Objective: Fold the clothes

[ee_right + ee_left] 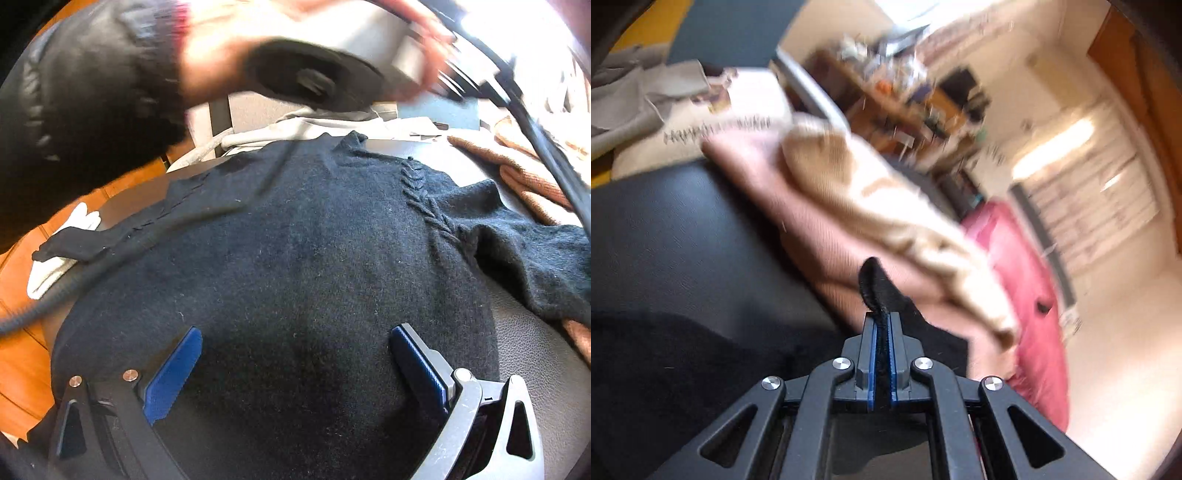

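Two tongs: left tongs (882, 325) clenched on black sweater (295, 258) edge; right tongs (295, 354) spread wide above sweater.

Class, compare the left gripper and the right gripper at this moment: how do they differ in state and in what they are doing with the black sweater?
The left gripper is shut, pinching a fold of the black sweater; the right gripper is open and holds nothing. The left gripper's blue pads sit nearly together with knit between them; the right gripper's blue pads stand wide apart over the sweater's body. Both share a black frame and blue pads.
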### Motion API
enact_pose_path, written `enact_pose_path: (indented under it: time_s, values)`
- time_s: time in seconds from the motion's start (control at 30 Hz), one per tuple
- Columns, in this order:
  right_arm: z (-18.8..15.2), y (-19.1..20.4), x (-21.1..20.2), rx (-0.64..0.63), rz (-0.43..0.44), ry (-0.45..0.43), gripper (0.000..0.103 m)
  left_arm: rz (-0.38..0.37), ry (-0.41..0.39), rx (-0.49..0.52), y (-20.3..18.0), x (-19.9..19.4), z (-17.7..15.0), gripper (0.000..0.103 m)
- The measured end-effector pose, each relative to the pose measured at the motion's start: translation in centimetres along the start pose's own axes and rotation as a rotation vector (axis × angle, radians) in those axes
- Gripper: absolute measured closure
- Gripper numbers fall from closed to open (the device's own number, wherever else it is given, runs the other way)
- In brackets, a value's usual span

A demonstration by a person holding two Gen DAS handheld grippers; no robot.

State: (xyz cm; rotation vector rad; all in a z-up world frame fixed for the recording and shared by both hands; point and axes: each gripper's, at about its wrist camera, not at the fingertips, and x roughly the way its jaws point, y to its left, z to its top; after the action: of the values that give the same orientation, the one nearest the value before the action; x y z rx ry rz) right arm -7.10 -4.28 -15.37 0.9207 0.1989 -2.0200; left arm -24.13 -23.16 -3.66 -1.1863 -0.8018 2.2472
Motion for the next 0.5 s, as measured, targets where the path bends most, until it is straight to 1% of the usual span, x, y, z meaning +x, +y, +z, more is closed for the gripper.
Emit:
enact_pose_path:
  time_s: [0.07, 0.13, 0.2, 0.23, 0.3, 0.4, 0.5]
  values:
    - [0.0, 0.1, -0.1, 0.002, 0.001, 0.002, 0.0, 0.004, -0.048, -0.022, 0.4, -1.9, 0.3, 0.1]
    - [0.0, 0.2, -0.4, 0.017, 0.009, 0.003, 0.0, 0.021, -0.082, -0.038, 0.2, -1.9, 0.0, 0.1]
    - [0.3, -0.4, -0.6, 0.052, 0.013, 0.002, 0.0, 0.033, -0.112, -0.061, 0.9, -3.3, -0.3, 0.1]
    - [0.6, -1.1, -0.9, 0.091, 0.003, -0.013, 0.0, 0.038, -0.125, -0.072, 1.4, -4.0, -0.6, 0.1]
    - [1.3, -2.7, -1.5, 0.179, 0.002, -0.059, 0.0, 0.038, -0.152, -0.094, 2.9, -6.7, -1.4, 0.1]
    - [3.0, -4.7, -2.0, 0.261, 0.006, -0.11, 0.0, 0.034, -0.193, -0.114, 4.6, -10.5, -2.4, 0.1]
    - [4.9, -6.6, -1.4, 0.333, 0.003, -0.133, 0.0, 0.003, -0.273, -0.133, 4.9, -14.1, -3.1, 0.1]
